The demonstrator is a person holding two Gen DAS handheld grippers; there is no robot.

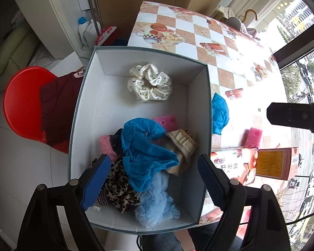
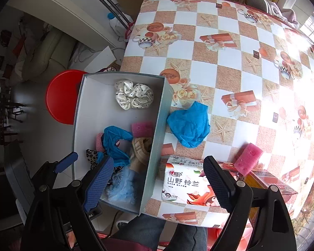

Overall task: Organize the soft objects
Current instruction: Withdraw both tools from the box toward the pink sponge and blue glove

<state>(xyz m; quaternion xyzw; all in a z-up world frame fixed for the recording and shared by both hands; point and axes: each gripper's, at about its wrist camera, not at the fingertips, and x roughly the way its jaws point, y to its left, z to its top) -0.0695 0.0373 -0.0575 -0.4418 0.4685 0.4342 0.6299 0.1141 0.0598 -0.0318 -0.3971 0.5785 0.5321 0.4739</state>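
Note:
A grey-rimmed white box (image 1: 207, 108) (image 2: 157, 138) sits at the table's left edge. It holds a cream dotted scrunchie (image 1: 149, 82) (image 2: 134, 97), a blue cloth (image 1: 144, 152) (image 2: 115, 144), a pink sponge (image 1: 165, 122) (image 2: 142, 129), a beige knit piece (image 1: 182, 146), a leopard scrunchie (image 1: 119, 186) and a pale blue tulle piece (image 1: 155, 202). My left gripper (image 1: 152, 179) is open and empty above the box's near end. My right gripper (image 2: 159, 184) is open and empty above the box's right wall and a tissue pack (image 2: 184, 184). On the table lie another blue cloth (image 2: 188, 123) (image 1: 219, 113) and a pink sponge (image 2: 249, 159) (image 1: 254, 137).
A checkered tablecloth (image 2: 226, 62) covers the table. A red-orange carton (image 1: 274, 163) (image 2: 272, 182) lies by the tissue pack. A red chair (image 1: 21, 104) (image 2: 62, 96) with a maroon cloth (image 1: 56, 108) stands left of the box. My right gripper's finger shows in the left wrist view (image 1: 295, 115).

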